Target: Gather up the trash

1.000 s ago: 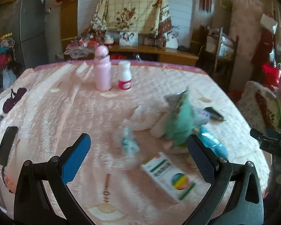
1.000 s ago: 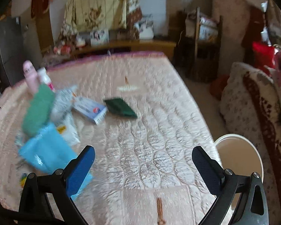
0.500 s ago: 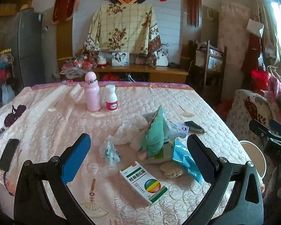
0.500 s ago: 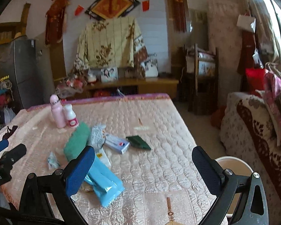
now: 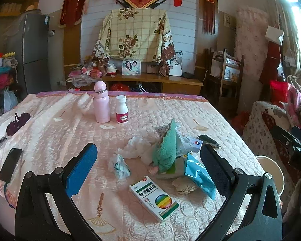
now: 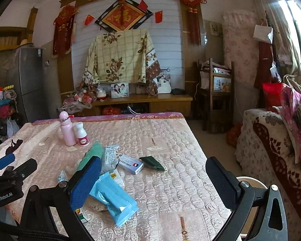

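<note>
Trash lying clustered mid-table on pink quilted cover [image 5: 50,132]: crumpled white tissue [image 5: 135,147], green fuzzy cloth [image 5: 166,150], torn blue wrapper [image 6: 112,196], white medicine box [image 5: 153,196], dark green packet [image 6: 152,163]. Cream bin [image 6: 250,180] sitting on floor off table's right edge. Left gripper [image 5: 148,172] and right gripper [image 6: 153,182] both hovering above table, jaws spread wide, gripping nothing, touching nothing.

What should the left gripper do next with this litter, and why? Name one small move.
Probably lower the open left gripper onto the white medicine box, the nearest piece of the litter pile and lying flat and apart on the pink quilt. Both grippers are empty, and the white bin waits beside the bed on the right.
</note>
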Action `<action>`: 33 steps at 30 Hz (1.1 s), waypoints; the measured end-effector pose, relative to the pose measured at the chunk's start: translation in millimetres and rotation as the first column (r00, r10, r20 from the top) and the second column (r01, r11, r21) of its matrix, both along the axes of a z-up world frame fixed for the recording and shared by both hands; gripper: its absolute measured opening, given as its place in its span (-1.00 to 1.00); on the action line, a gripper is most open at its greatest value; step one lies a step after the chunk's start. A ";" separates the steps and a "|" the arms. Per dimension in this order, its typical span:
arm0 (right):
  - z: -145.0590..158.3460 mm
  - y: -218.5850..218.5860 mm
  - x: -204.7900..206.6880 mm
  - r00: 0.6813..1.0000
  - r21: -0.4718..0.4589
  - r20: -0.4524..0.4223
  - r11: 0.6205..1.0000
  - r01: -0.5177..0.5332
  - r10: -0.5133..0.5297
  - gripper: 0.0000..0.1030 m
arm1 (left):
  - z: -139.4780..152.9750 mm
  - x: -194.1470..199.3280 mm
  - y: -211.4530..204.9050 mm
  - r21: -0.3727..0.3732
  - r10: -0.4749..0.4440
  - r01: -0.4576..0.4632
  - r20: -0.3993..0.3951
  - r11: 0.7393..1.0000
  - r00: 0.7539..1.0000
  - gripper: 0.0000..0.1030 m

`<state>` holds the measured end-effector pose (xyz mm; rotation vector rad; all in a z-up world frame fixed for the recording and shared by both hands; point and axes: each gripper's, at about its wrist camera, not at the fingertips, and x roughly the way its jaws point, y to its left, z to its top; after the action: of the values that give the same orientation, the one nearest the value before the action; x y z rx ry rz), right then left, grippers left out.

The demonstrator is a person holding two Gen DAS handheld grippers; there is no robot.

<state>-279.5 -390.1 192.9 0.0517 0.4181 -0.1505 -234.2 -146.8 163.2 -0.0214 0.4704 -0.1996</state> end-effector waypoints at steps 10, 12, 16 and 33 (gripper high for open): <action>1.1 0.8 -1.2 1.000 0.001 0.007 1.000 0.002 -0.002 1.00 | 0.0 -0.9 1.4 0.006 0.004 -0.004 0.004 1.000 1.000 0.98; 1.0 -1.1 -0.9 1.000 0.009 0.006 1.000 0.004 -0.004 1.00 | 0.5 -0.6 1.6 0.005 0.006 -0.006 0.006 1.000 1.000 0.98; 1.4 -3.3 -0.1 1.000 0.016 0.003 1.000 0.000 0.000 1.00 | 0.7 0.2 0.8 0.007 0.013 -0.013 0.003 1.000 1.000 0.98; -0.6 -4.1 5.6 1.000 0.025 -0.013 0.999 -0.019 0.020 1.00 | 0.9 5.6 -0.3 0.014 0.025 -0.025 -0.009 1.000 1.000 0.98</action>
<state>-273.8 -394.3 192.3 0.0713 0.4337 -0.1266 -228.6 -147.1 164.1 -0.0146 0.4806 -0.1718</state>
